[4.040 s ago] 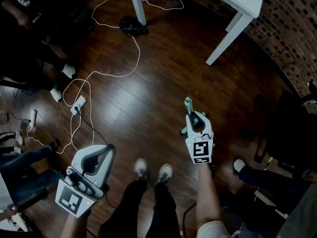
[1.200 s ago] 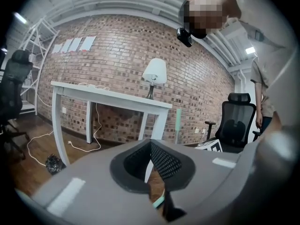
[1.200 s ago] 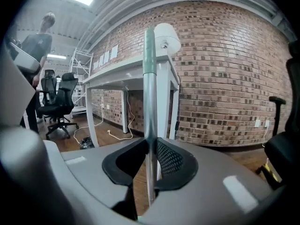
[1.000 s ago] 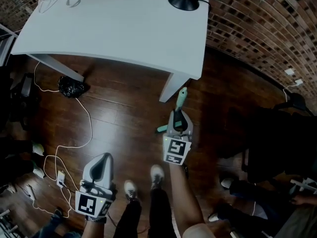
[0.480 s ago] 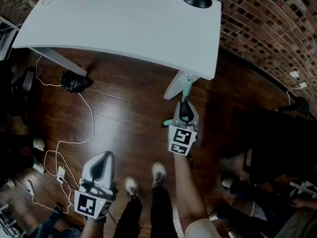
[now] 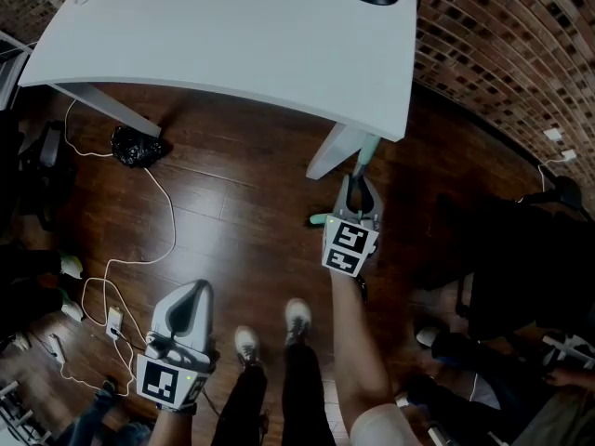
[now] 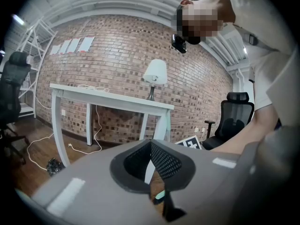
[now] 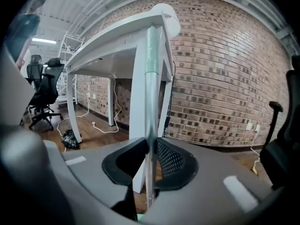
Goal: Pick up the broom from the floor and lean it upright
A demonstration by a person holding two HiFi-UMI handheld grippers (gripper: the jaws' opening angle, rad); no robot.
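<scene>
- The right tongs [image 6: 358, 191] are clenched on the thin handle of the broom [image 6: 368, 151], which stands nearly upright between the pads in the right gripper view.
- Compared with a second ago, the hand and broom have shifted toward the corner of the white counter [image 6: 232, 35]. The handle's tip now sits at the counter's edge above its leg [image 6: 332, 153], where before it stopped short.
- That suggests the carry is nearly over. What seems left is resting the handle against the counter and letting go.
- The left tongs [image 6: 192, 295] are closed on nothing and hang low at the person's side, taking no part.
- The broom head [image 6: 319, 219] is mostly covered by the right tongs, with only a teal sliver showing.
- Whether it rests on the wooden floor [image 6: 232, 193], and whether the handle already touches the counter, cannot be told.
</scene>
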